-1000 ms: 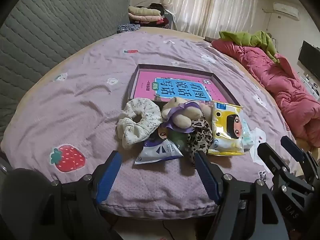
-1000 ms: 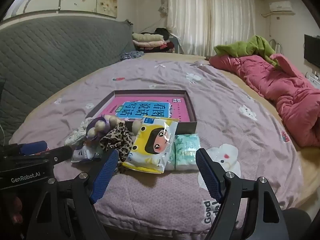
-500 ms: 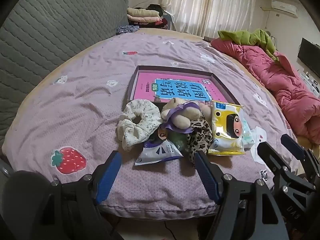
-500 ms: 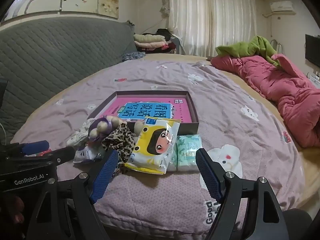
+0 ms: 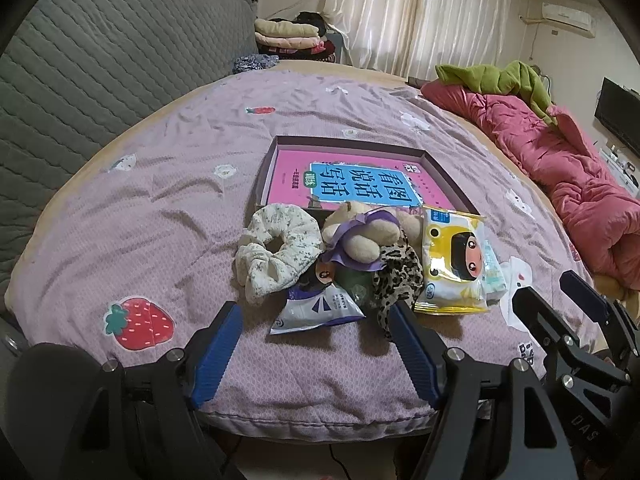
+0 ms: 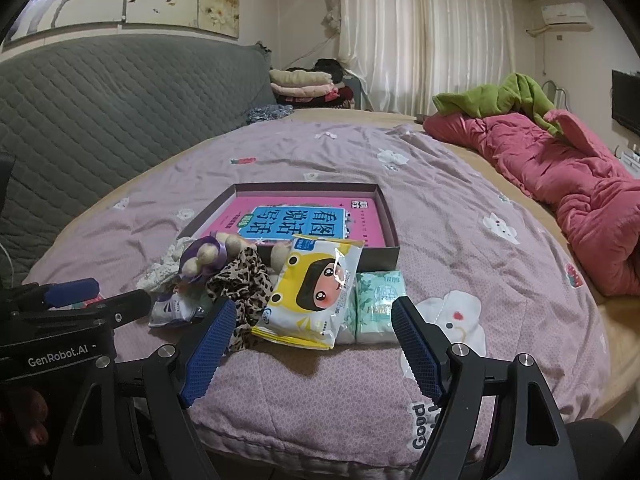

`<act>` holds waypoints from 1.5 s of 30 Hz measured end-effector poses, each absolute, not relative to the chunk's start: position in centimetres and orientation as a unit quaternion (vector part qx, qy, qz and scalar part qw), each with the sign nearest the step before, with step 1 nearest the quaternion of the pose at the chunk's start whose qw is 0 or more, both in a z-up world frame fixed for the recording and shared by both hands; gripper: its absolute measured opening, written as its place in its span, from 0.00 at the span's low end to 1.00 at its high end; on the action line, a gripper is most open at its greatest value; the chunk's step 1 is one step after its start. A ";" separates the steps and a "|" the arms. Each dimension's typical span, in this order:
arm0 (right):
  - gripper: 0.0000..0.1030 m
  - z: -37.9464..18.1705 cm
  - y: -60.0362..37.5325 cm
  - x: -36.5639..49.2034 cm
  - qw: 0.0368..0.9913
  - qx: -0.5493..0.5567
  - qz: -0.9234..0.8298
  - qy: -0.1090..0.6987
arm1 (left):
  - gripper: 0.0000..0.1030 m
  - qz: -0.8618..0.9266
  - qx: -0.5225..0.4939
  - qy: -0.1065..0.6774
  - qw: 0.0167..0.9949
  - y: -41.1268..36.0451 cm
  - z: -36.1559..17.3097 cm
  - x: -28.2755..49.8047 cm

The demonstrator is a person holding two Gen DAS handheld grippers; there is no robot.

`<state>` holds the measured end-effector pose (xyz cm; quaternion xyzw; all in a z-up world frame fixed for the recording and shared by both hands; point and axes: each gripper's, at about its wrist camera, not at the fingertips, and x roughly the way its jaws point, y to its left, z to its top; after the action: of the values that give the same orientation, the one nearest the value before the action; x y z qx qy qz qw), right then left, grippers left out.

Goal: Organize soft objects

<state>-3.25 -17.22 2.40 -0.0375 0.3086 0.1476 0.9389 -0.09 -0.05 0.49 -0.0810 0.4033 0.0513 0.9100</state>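
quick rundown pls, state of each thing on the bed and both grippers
left gripper: open, empty, short of the pile
right gripper: open, empty
box: open, pink book flat inside
floral scrunchie: lying loose
plush toy: lying atop the pile
leopard scrunchie: crumpled
yellow wipes pack: lying flat
green tissue pack: beside the yellow pack

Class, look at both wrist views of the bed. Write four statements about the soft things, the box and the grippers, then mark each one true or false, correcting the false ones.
1. Both the left gripper and the right gripper are open and hold nothing. True.
2. The floral scrunchie lies inside the box. False: it lies on the bedspread in front of the box.
3. The yellow cartoon packet lies partly over the green tissue pack. True.
4. The box is empty. False: a pink book lies in it.
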 end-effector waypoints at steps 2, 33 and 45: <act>0.78 2.4 -17.2 -3.3 0.939 -0.037 0.149 0.309 | 0.73 0.050 -0.081 0.404 0.910 -0.1 0.5 -0.1; 0.78 2.2 -17.5 -2.9 0.937 -0.027 0.146 0.316 | 0.73 0.065 -0.101 0.402 0.908 1.6 0.5 -0.1; 0.78 1.6 -17.5 -1.5 0.934 -0.020 0.150 0.322 | 0.73 0.071 -0.111 0.406 0.904 3.8 -0.6 1.3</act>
<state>-1.47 -17.53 1.58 -0.0202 0.3224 0.1503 0.9344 1.30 3.83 -0.65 -0.1107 0.4064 0.0710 0.9042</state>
